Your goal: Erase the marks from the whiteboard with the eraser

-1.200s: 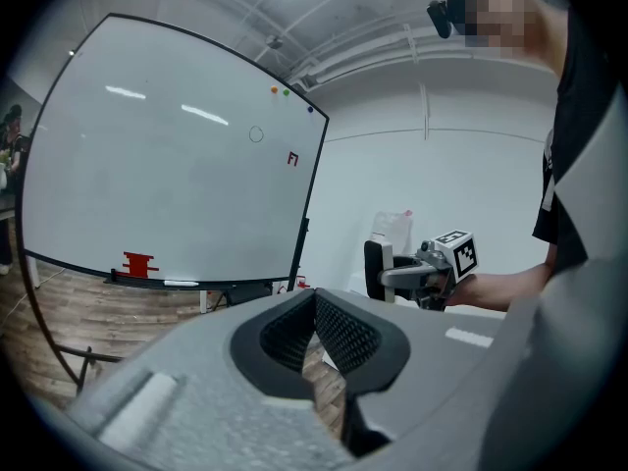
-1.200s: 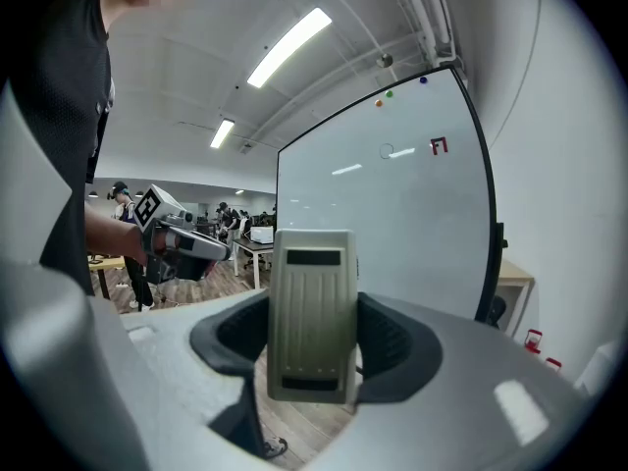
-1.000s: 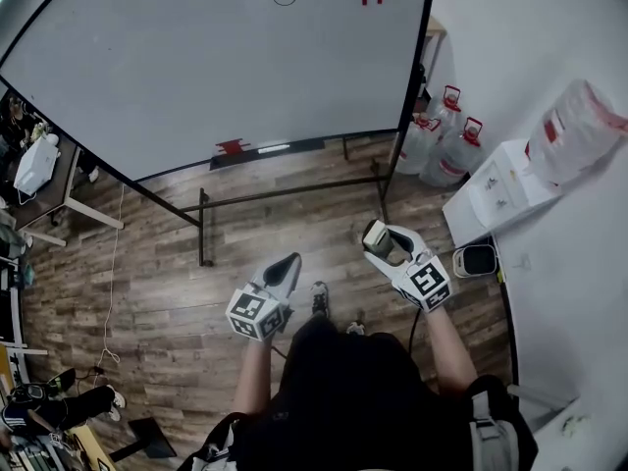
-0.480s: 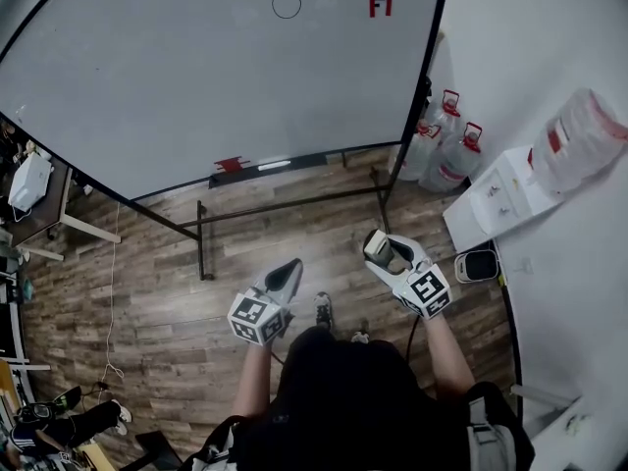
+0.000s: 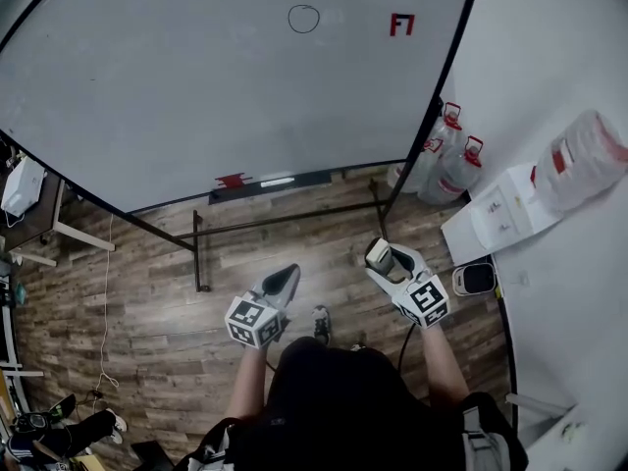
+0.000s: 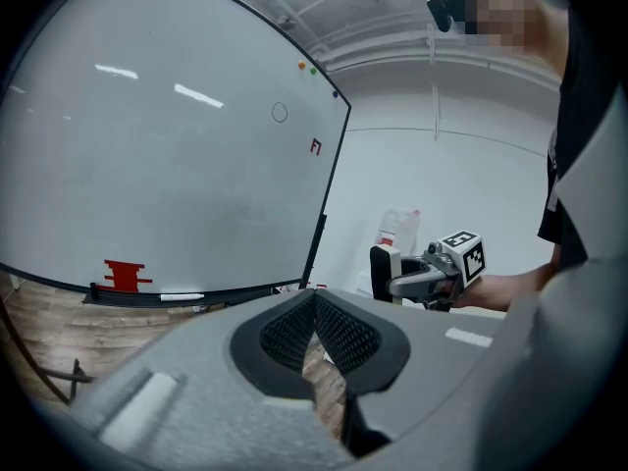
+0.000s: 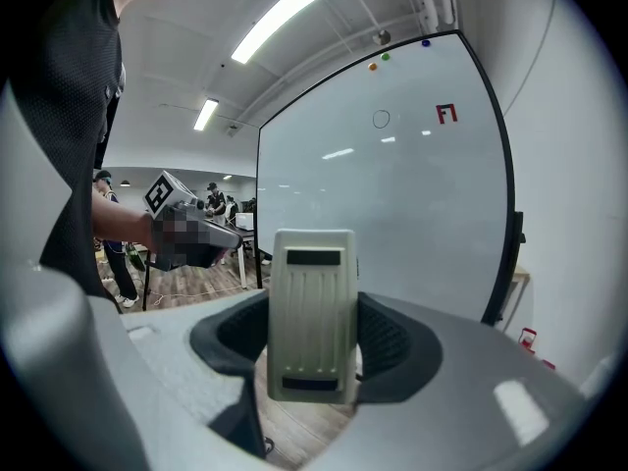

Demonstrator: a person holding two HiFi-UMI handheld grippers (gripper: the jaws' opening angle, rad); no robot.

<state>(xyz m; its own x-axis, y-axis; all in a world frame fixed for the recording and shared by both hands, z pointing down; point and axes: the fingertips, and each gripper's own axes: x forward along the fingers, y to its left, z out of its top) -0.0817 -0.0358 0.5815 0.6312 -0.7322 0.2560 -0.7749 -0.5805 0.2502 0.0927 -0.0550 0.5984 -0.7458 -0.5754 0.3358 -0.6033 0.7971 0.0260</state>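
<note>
Low in the head view, the left gripper [image 5: 286, 277] points up-frame with its jaws pressed together; its own view shows the ribbed pads meeting with nothing between them. Just right of it, the right gripper [image 5: 379, 254] is clamped on the one eraser [image 5: 378, 253]. In its own view that cream eraser [image 7: 312, 312] stands upright between the jaws, ribbed face to the camera. So that is two grippers and one eraser, held over the wood floor [image 5: 147, 292] and well short of the board.

Now the containers, at the right edge of the head view. A small white tub [image 5: 478, 279] sits on the floor, and I cannot tell what is inside it. Above it stands a white dispenser [image 5: 491, 209] carrying one upturned bottle [image 5: 587, 155] with a red label. Further up are clear jugs [image 5: 461, 170] with red handles: two show plainly, a third shows partly behind the board's frame, and their fill cannot be read.

Beyond all that, the whiteboard [image 5: 196, 86] fills the upper frame. Its tray [image 5: 314, 177] holds one red block [image 5: 233, 180] and one white pen [image 5: 278, 180]. High on the board there are two marks: one black circle [image 5: 303, 18] and, to its right, one red mark [image 5: 401, 25]. The right gripper view adds three magnets [image 7: 386, 57] along the top edge: orange, green and blue.
</note>
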